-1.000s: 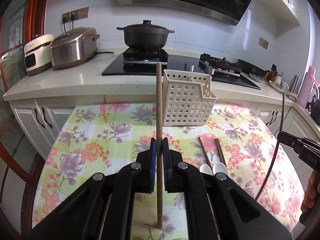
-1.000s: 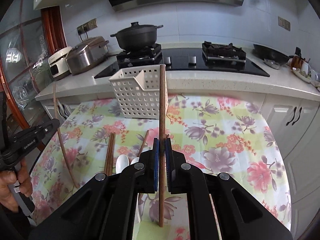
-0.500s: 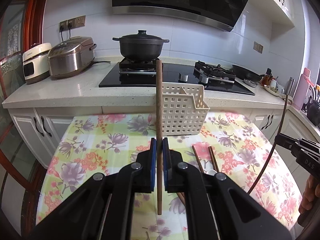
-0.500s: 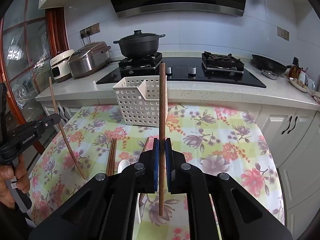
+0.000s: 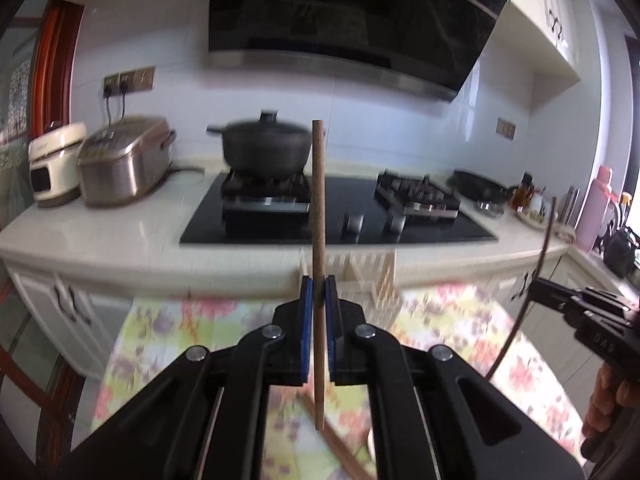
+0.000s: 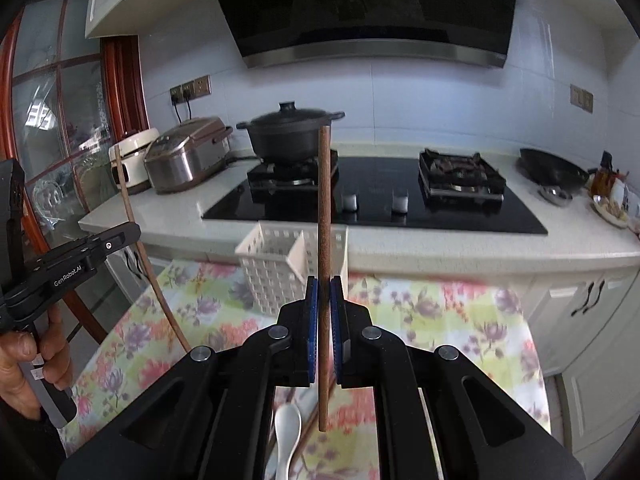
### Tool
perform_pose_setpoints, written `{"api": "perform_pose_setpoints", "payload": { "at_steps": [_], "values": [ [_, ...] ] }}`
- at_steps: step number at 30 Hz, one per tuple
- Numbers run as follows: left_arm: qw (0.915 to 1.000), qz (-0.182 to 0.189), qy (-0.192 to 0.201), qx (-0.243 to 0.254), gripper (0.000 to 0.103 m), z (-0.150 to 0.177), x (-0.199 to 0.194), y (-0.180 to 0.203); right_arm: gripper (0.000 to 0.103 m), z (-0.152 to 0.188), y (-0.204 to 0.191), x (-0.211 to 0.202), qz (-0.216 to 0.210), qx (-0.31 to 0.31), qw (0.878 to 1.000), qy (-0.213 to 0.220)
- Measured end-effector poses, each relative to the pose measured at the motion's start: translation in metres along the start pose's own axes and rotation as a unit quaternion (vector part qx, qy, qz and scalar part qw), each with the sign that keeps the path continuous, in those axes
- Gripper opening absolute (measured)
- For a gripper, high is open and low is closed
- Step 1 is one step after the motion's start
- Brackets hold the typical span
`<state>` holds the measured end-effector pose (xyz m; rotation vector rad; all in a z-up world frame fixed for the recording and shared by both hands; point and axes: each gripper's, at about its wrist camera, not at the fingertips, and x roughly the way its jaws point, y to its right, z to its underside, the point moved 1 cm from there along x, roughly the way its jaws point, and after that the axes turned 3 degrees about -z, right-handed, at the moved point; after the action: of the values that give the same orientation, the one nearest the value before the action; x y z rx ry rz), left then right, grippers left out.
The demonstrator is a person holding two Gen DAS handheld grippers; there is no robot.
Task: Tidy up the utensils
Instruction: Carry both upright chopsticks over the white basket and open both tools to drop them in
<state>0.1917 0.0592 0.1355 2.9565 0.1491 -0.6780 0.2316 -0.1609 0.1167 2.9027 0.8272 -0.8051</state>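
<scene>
The counter (image 6: 400, 252) runs across the back with a black cooktop (image 6: 372, 200) set into it; a dark lidded pot (image 6: 290, 136) sits on the burner at about 11 o'clock, a rice cooker (image 6: 184, 154) stands further toward 10 o'clock, and a wok (image 6: 554, 170) lies at 2 o'clock. Below it lies the floral table (image 6: 440, 312), carrying the white perforated basket (image 6: 280, 268) at 12 o'clock; nothing can be made out inside its divided compartments. The left hand-held gripper (image 5: 319, 300) pinches one upright wooden chopstick (image 5: 319, 240), which crosses in front of the basket in the left wrist view. The right hand-held gripper (image 6: 324, 300) is likewise pressed onto a second chopstick (image 6: 324, 240), upright. On the cloth at 6 o'clock lie a white spoon (image 6: 287, 436) and a loose chopstick (image 5: 336, 440).
</scene>
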Motion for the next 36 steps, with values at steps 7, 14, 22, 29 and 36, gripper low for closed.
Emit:
{"api": "perform_pose_setpoints", "payload": {
  "at_steps": [7, 14, 22, 29, 36],
  "values": [
    [0.9989, 0.015, 0.044, 0.0, 0.006, -0.069, 0.024, 0.011, 0.008, -0.065, 0.002, 0.027, -0.006, 0.0, 0.999, 0.033],
    [0.9979, 0.016, 0.062, -0.003, 0.006, -0.111, 0.069, 0.015, 0.008, -0.104, 0.005, 0.075, -0.008, -0.002, 0.999, 0.04],
    [0.9991, 0.014, 0.034, -0.019, 0.006, -0.098, 0.131, 0.011, 0.008, -0.101, 0.014, 0.131, -0.007, 0.012, 1.0, 0.022],
    [0.9999, 0.008, -0.001, -0.015, 0.006, -0.065, 0.167, 0.005, 0.008, -0.075, 0.021, 0.165, -0.006, 0.016, 1.0, -0.015],
    [0.9981, 0.005, -0.061, -0.007, 0.006, -0.033, 0.198, 0.004, 0.008, -0.049, 0.023, 0.187, -0.018, 0.02, 0.998, -0.063]
  ]
}}
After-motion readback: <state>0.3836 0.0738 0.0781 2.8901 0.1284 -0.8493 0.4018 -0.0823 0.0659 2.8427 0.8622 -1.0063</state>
